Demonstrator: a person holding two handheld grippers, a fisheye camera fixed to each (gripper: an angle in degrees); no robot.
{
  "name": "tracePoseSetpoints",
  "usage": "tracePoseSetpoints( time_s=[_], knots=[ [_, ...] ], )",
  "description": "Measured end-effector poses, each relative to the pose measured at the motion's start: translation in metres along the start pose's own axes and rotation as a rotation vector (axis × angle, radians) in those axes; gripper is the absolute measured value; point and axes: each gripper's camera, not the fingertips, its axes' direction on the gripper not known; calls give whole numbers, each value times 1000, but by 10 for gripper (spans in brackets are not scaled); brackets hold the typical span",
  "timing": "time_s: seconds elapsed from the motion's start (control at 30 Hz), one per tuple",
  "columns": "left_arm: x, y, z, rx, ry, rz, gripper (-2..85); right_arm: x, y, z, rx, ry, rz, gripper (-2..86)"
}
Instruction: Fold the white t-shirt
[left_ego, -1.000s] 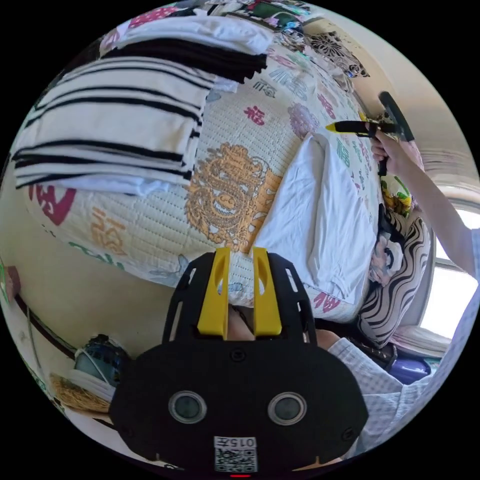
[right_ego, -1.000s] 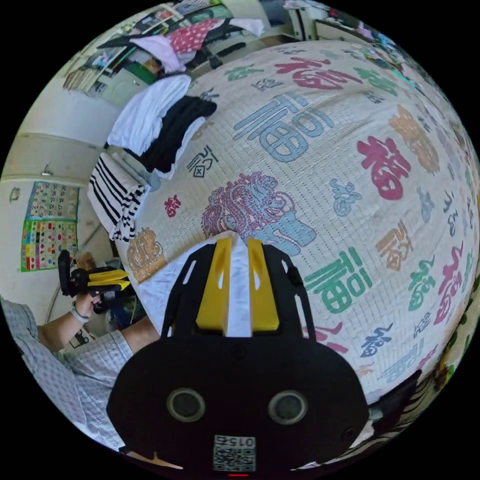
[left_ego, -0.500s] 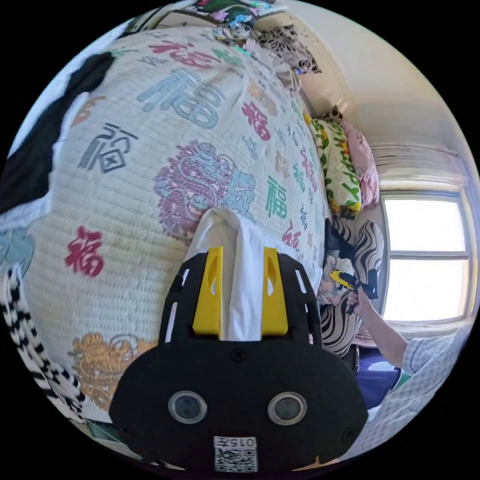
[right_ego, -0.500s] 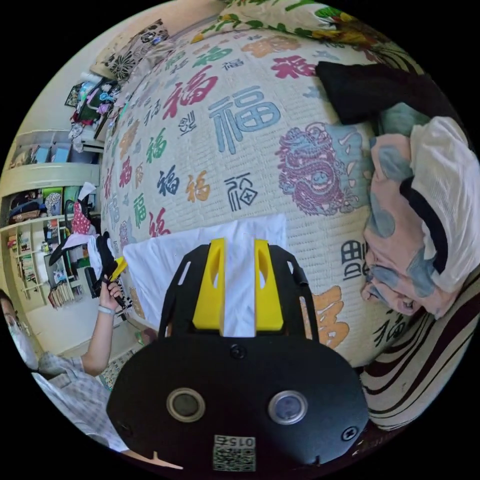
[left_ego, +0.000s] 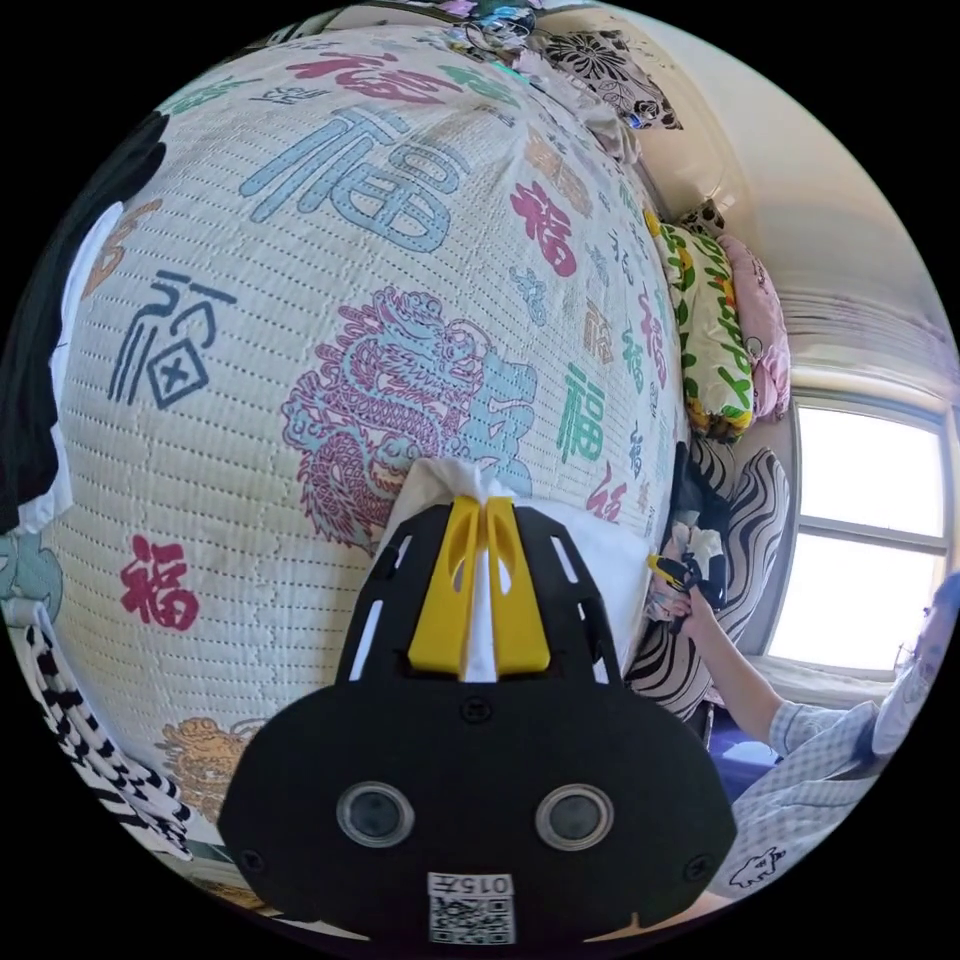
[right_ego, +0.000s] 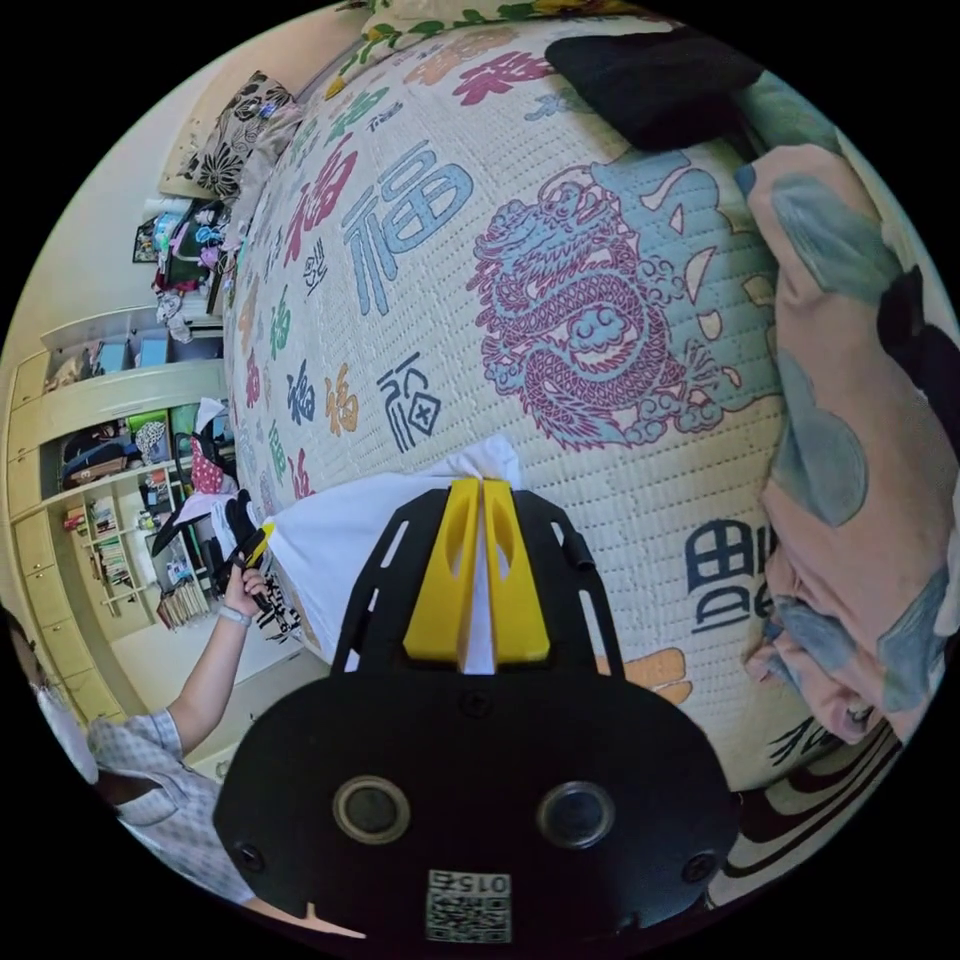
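While the white t-shirt (left_ego: 600, 560) lies on the patterned bedspread (left_ego: 300, 300), the left gripper view has the left gripper (left_ego: 480, 590) with its fingers (left_ego: 445, 590) clamped together on a bunched corner of the cloth. From there the shirt stretches away toward the right gripper (left_ego: 665, 572), seen small in the person's hand at the far end.

In the right gripper view, the right gripper (right_ego: 478, 580) has its fingers (right_ego: 448, 585) pinched on another corner, and the white t-shirt (right_ego: 340, 545) runs off toward the left gripper (right_ego: 252, 545). I judge the shirt's long axis lies between the two grippers, each holding one end, neither nearer.
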Motion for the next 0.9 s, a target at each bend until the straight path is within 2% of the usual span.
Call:
tracePoseSetpoints(
  time_s=[0.2,0.27,0.33,0.43,0.53,0.7,0.83,0.9],
  knots=[
    [15,38,13,9,-40,58,64,6,35,-11,-31,70,-184,41],
    [19,68,20,-28,-53,75,71,6,73,-7,-110,96,-273,51],
    [19,111,44,-148,-74,70,78,11,100,6,-198,93,-303,54],
    [15,154,82,-250,-104,51,83,25,135,38,-308,76,-303,72],
    [11,171,120,-276,-70,16,82,39,151,69,-373,31,-274,77],
    [12,172,158,-287,-87,38,28,60,159,82,-338,-10,-202,14],
    [22,184,163,-273,-23,65,-1,74,172,69,-321,-38,-190,1],
    [31,193,169,-296,-52,106,-2,78,179,64,-311,-27,-195,-1]
  ],
)
